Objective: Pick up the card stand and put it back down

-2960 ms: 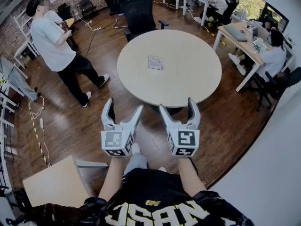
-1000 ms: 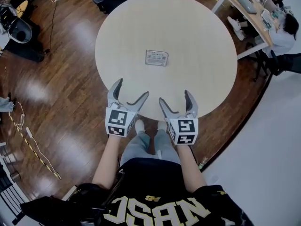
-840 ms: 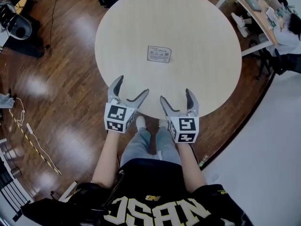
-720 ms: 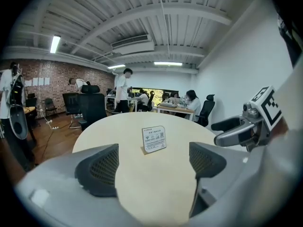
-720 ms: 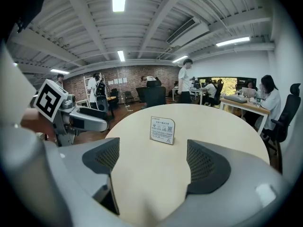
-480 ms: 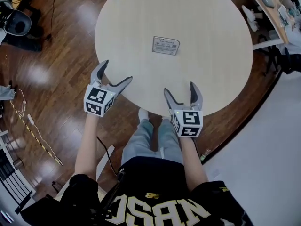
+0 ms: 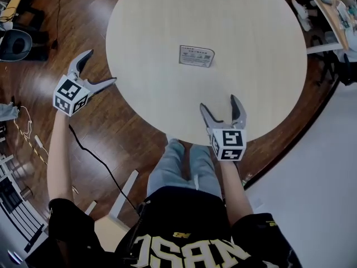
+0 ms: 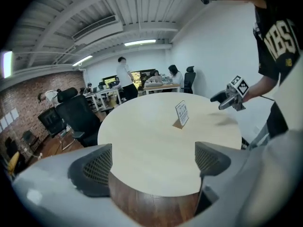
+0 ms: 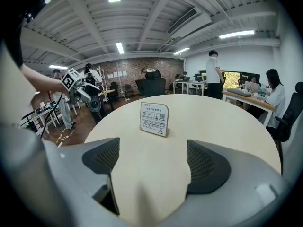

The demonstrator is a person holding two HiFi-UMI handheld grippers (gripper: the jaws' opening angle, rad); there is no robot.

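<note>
Approach stage, card stand [image 7: 196,56] not grabbed yet
Your right claw [image 7: 219,104] gaped empty, stand well ahead of it; left claw [image 7: 99,67] had just been opening, empty too. Next up was reaching in.

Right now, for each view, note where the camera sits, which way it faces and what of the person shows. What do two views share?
Head view: on the head, looking down at the table and card stand; arms, legs, left gripper and right gripper show.
Left gripper view: on that gripper, facing across the table; its empty jaws, just opened wider, and right arm show.
Right gripper view: on that gripper, facing the card stand's printed front; open empty jaws, left arm.
Shared: the card stand.
</note>
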